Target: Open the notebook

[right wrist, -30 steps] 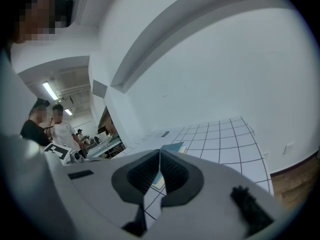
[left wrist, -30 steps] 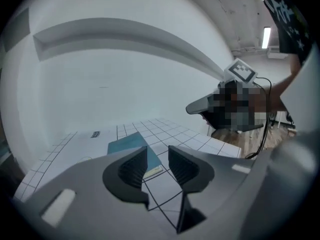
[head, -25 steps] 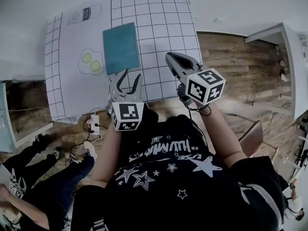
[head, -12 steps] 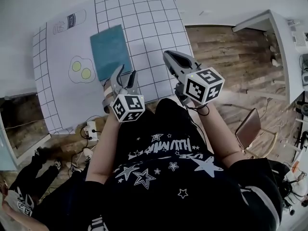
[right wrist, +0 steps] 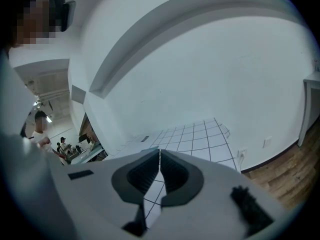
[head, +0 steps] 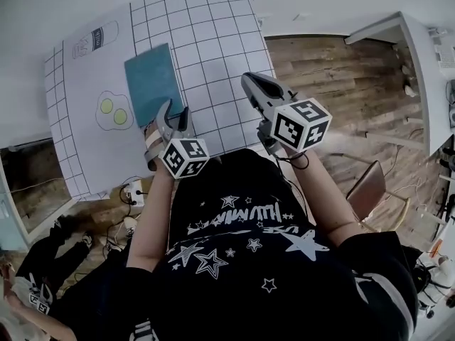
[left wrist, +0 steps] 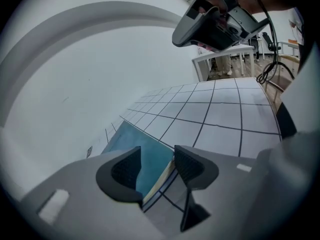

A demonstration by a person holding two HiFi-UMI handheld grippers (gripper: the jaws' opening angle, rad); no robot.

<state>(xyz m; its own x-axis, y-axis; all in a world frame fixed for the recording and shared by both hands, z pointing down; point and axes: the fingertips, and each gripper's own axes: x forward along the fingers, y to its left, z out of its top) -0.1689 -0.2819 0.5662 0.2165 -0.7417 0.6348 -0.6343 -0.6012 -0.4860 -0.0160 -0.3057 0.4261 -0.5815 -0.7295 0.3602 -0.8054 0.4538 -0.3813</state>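
From the head view, we see the teal notebook (head: 151, 84) lying closed on the gridded tabletop (head: 213, 48). Our left tool (head: 173, 109), jaws just opening wide, straddles its near corner, not gripping; only its own view shows the pale page edges. Our right tool (head: 250, 80) hovers shut, empty.

My right gripper (right wrist: 159, 154): jaws closed, tips meeting, just a thin slit lower down, nothing held in it. Through the slit and past the tips I see the white table (right wrist: 200, 134) with black grid lines, running away toward a plain white wall (right wrist: 215, 69). Wooden floor (right wrist: 290, 176) at lower right, past the table's edge. Far left there's an opening into another room with a few people (right wrist: 62, 148), too small to tell more.
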